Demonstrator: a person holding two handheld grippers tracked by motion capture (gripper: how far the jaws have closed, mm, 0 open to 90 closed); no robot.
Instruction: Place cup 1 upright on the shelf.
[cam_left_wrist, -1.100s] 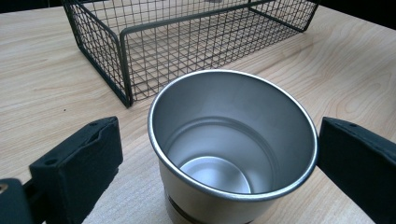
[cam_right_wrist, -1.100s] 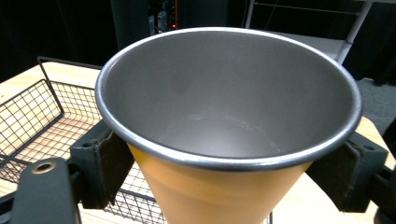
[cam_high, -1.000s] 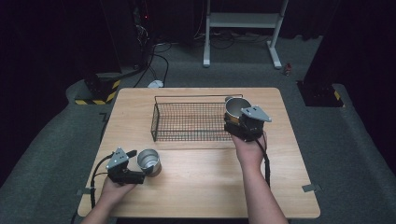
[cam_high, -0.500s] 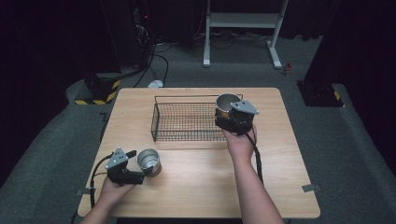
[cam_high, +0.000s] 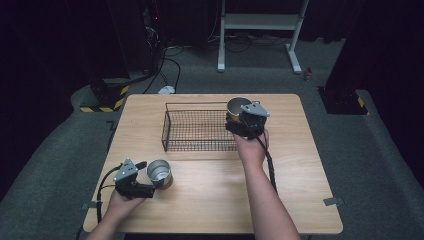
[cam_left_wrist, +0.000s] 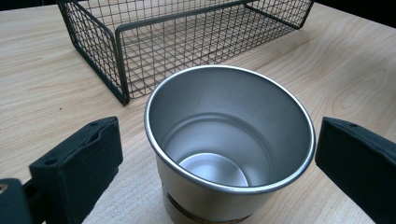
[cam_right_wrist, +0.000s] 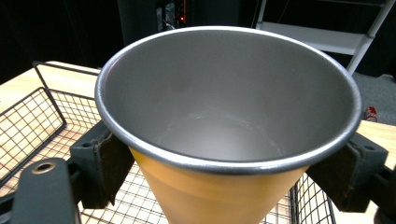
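1. Dark room, pale wooden table (cam_high: 215, 200), wire basket (cam_high: 200, 131) at far centre.
2. Right gripper (cam_high: 243, 121) clamped on yellow cup (cam_right_wrist: 224, 140), held above right end of basket.
3. Left gripper (cam_high: 141, 181) with jaws spread wide around silver cup (cam_left_wrist: 229, 154), not touching; cup standing upright on near left of table.
4. Risk: yellow cup released too high or tilted, then tipping over or striking basket rim.
5. Compared with one second ago: right gripper moved left, closer over basket; left gripper unchanged.
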